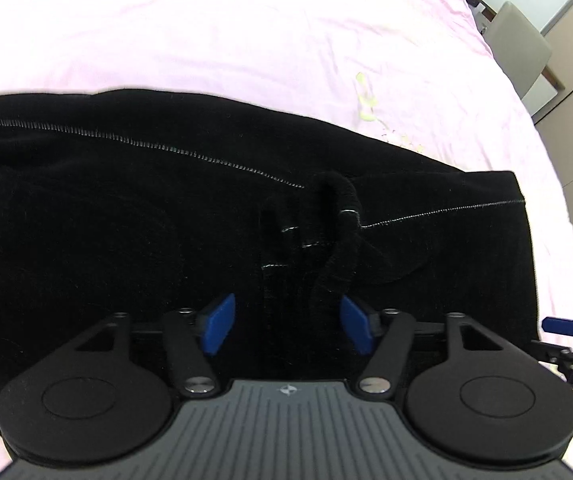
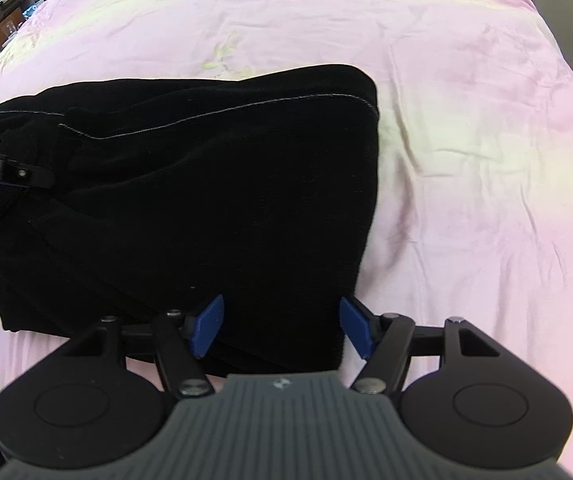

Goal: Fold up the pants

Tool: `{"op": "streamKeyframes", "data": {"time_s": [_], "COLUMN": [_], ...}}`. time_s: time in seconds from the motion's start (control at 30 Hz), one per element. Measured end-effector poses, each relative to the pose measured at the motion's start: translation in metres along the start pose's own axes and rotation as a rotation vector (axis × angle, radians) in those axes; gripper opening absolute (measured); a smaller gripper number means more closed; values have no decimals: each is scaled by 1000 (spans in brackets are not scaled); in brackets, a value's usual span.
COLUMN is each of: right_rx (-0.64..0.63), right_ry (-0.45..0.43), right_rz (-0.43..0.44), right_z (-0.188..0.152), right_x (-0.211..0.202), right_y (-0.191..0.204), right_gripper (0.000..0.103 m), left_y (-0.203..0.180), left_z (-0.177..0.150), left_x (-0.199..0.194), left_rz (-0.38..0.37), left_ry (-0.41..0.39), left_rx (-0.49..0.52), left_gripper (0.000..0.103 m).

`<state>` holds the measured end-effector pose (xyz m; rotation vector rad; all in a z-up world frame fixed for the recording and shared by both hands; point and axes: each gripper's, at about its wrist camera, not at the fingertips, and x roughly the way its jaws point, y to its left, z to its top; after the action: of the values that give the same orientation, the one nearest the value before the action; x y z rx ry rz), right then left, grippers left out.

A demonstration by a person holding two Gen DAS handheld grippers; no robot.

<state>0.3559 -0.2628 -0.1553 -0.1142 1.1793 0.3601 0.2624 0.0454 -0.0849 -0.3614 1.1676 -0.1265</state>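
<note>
**Black pants on the bed, both grippers hanging open**

The pants (image 2: 206, 184) are lying bunched on the pink bedsheet (image 2: 466, 140). They're looking soft, thick and floppy, so I'm guessing the right-hand edge is the spot to pinch. Left gripper (image 1: 286, 330) and right gripper (image 2: 280, 330) are both hovering with jaws spread, pinching nothing. Black-on-black is hiding the layers.

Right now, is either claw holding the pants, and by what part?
Nothing is held. The left claw and right claw are both open over the black pants, pads apart with no cloth pinched.
</note>
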Motion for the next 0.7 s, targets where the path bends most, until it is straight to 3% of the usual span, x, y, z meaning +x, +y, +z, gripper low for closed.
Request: {"op": "streamKeyframes", "data": {"time_s": [0.07, 0.13, 0.27, 0.37, 0.57, 0.63, 0.7], "right_rx": [25, 57, 55, 51, 67, 72, 80], "right_ry": [6, 8, 11, 12, 2, -1, 1], "right_rz": [-3, 9, 11, 15, 18, 14, 15], "right_z": [0, 0, 1, 1, -2, -4, -4], "right_x": [3, 7, 12, 10, 7, 4, 2], "right_y": [-4, -9, -10, -11, -13, -13, -14], "right_gripper": [62, 63, 63, 63, 64, 64, 64], "left_y": [13, 15, 7, -10, -54, -62, -58], "left_z": [2, 1, -3, -2, 24, 32, 34], "left_x": [7, 20, 21, -1, -38, -35, -25], "left_rz": [-86, -101, -56, -56, -66, -59, -5], "left_ry": [43, 55, 12, -49, -182, -185, -143], "left_rx": [-71, -117, -82, 38, 235, 249, 257], "left_gripper": [74, 73, 45, 29, 26, 26, 26]}}
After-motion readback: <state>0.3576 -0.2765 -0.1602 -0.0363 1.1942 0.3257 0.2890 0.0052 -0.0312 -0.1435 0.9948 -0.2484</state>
